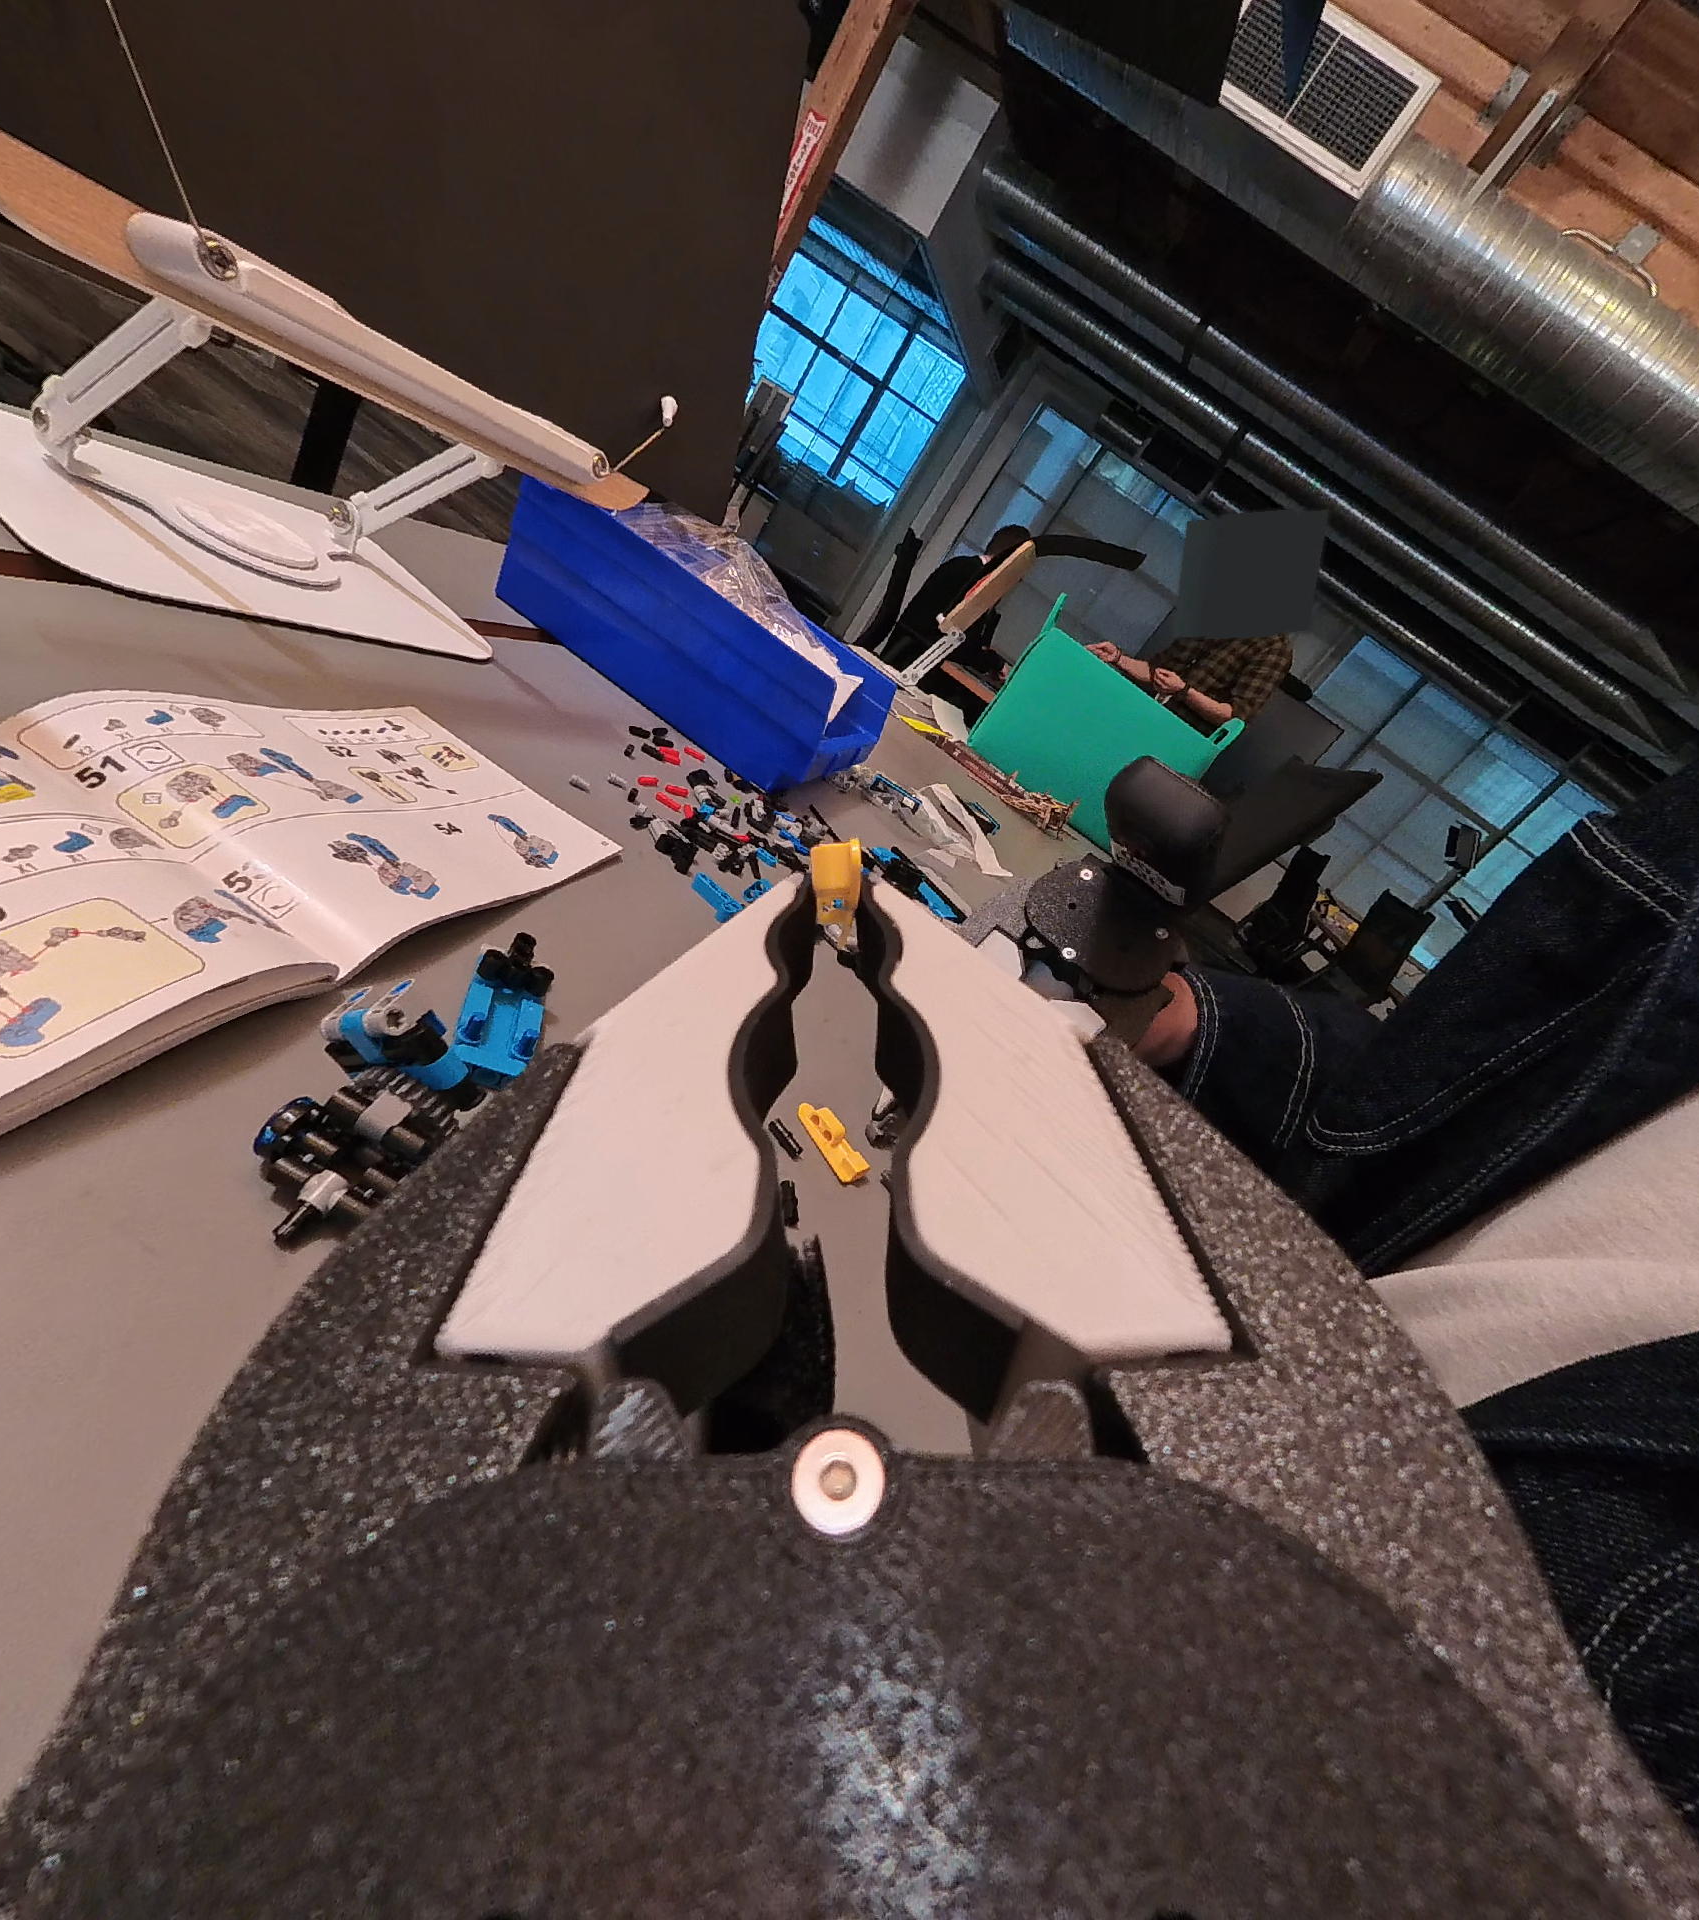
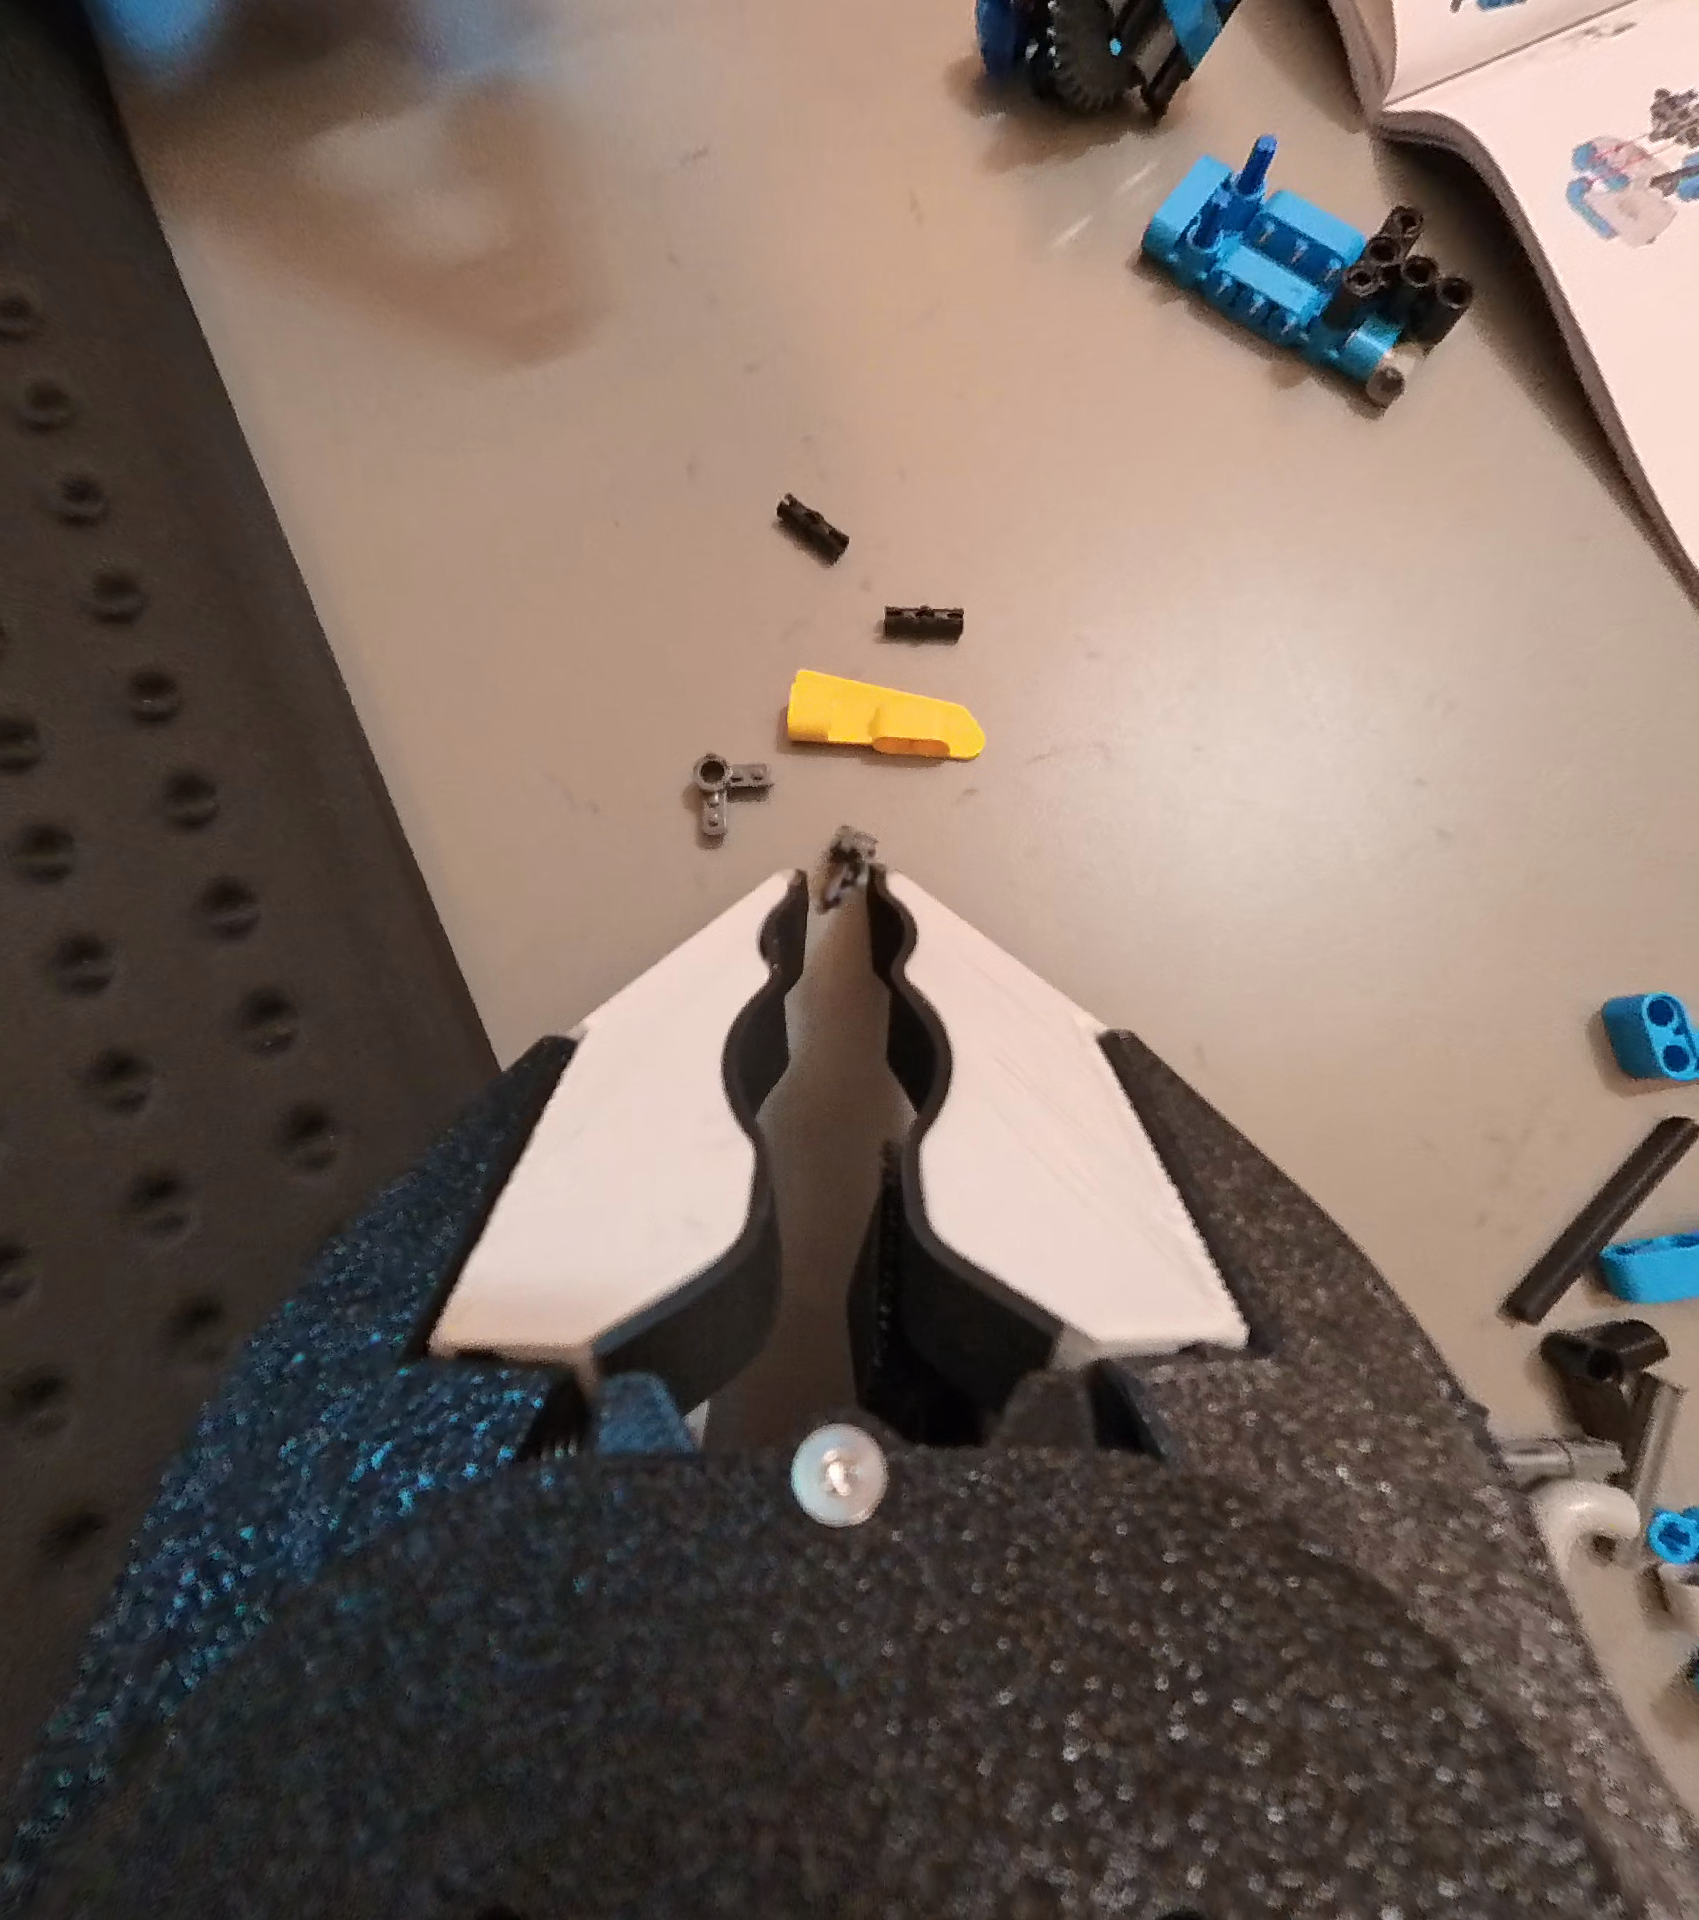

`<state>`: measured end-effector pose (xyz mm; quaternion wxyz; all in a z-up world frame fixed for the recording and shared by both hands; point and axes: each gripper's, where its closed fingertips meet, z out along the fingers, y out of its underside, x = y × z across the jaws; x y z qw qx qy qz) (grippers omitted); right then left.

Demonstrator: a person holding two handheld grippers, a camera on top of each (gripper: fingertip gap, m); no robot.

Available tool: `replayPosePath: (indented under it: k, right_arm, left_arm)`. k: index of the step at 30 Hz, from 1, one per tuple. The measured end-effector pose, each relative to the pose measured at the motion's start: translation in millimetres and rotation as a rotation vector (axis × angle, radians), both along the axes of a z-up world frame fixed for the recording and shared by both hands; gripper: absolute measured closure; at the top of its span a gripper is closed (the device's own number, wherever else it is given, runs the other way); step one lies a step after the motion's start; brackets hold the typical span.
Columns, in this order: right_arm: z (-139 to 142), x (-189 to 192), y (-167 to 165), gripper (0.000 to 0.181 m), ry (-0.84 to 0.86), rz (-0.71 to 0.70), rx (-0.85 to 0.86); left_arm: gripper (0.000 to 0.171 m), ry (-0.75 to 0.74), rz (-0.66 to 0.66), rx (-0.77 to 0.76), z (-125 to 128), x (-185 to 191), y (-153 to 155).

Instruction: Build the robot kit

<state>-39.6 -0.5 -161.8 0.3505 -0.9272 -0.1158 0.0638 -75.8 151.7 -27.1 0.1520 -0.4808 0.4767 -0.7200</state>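
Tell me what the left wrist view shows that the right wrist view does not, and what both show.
Only the left: the left gripper shut on a yellow piece, a blue bin, a white stand.
Only the right: the right gripper pinching a small dark grey piece, a perforated dark mat.
Both: the yellow wedge piece lying on the table, and the open instruction booklet.

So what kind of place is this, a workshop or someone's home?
Most likely a shared workshop or lab in an industrial loft: exposed metal ducting under timber beams, a grey table scattered with toy building-brick parts, and an open instruction booklet.
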Motion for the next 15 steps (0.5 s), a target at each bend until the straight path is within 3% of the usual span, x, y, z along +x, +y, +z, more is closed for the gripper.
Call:
replayPosePath:
  k: [15]
  right_arm:
    - [-2, -23, 3, 0.172, 0.052, 0.067, -0.049]
  left_arm:
    - [0.164, -0.013, 0.002, -0.001, 3, -2, 1]
